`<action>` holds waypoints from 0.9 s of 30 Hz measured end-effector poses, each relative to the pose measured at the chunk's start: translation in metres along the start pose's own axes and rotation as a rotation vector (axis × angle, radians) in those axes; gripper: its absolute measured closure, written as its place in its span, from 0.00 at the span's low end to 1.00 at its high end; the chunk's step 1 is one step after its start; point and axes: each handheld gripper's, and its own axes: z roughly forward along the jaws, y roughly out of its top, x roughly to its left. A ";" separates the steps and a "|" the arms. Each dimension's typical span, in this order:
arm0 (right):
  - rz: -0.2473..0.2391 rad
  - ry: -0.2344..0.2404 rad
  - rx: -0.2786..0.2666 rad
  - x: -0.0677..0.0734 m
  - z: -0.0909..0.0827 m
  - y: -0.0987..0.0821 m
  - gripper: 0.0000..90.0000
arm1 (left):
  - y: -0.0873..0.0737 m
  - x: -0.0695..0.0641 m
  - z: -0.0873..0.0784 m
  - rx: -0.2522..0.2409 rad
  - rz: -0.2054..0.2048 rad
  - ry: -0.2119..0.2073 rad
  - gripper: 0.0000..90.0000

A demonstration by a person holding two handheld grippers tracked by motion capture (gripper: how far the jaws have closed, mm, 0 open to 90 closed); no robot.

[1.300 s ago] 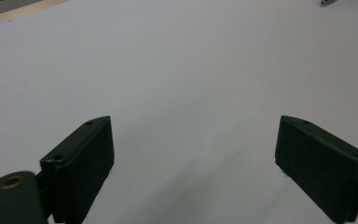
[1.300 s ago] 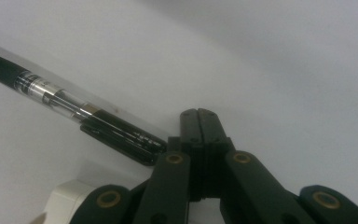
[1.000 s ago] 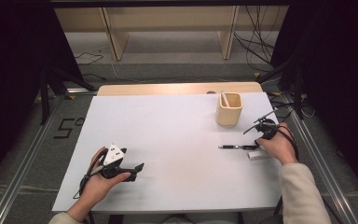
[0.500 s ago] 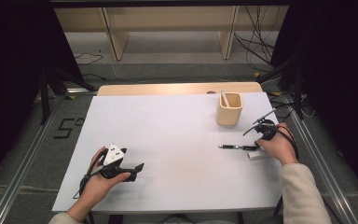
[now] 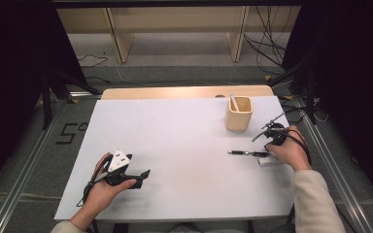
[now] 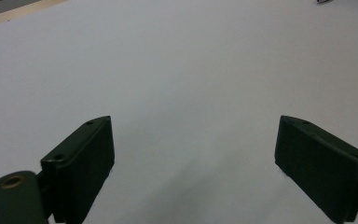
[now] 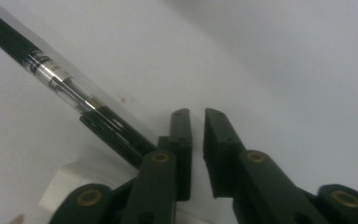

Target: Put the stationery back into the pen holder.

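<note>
pen (image 7: 60,84) lying just left of the right hand-held gripper (image 7: 196,116), jaws slightly parted, just opening, nothing between them

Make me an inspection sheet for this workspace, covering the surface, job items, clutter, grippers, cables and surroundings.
Surface: white table top, bare in the middle, no spills seen.
Job's things: black pen lying flat near the right side; beige holder upright behind it, with one pale stick inside.
Clutter: small white block by the right hand.
Grippers: left gripper resting low on the table, fingers wide apart, nothing between them; right gripper has just been opening, with a narrow gap, and the pen lies beside its fingers, not between them.
Cables: gripper cable trails off the near edge; floor cables behind the table.
Surroundings: wooden frame, dark curtains.
</note>
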 end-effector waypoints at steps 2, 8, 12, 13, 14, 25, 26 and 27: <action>-0.092 -0.024 -0.026 0.003 -0.003 0.004 0.85 | 0.000 0.000 0.000 0.000 0.001 0.000 0.13; -0.304 -0.021 -0.031 0.015 -0.008 0.016 0.77 | 0.000 0.000 0.000 0.000 -0.001 0.001 0.13; -0.388 0.006 -0.015 0.024 -0.008 0.021 0.77 | 0.000 0.000 0.000 0.000 -0.001 0.001 0.13; -0.408 0.015 -0.010 0.025 -0.008 0.021 0.77 | 0.000 0.000 0.000 0.000 -0.001 0.001 0.13; -0.421 0.019 -0.006 0.027 -0.008 0.022 0.77 | 0.000 0.000 0.000 0.001 -0.001 0.001 0.13; -0.521 0.077 0.052 0.034 -0.005 0.025 0.73 | 0.000 0.000 0.001 0.002 -0.002 0.001 0.13; -0.515 0.080 0.048 0.036 -0.004 0.025 0.73 | 0.000 0.000 0.001 0.002 -0.002 0.001 0.13; -0.537 0.081 0.056 0.036 -0.004 0.025 0.73 | 0.000 0.000 0.001 0.002 -0.002 0.001 0.13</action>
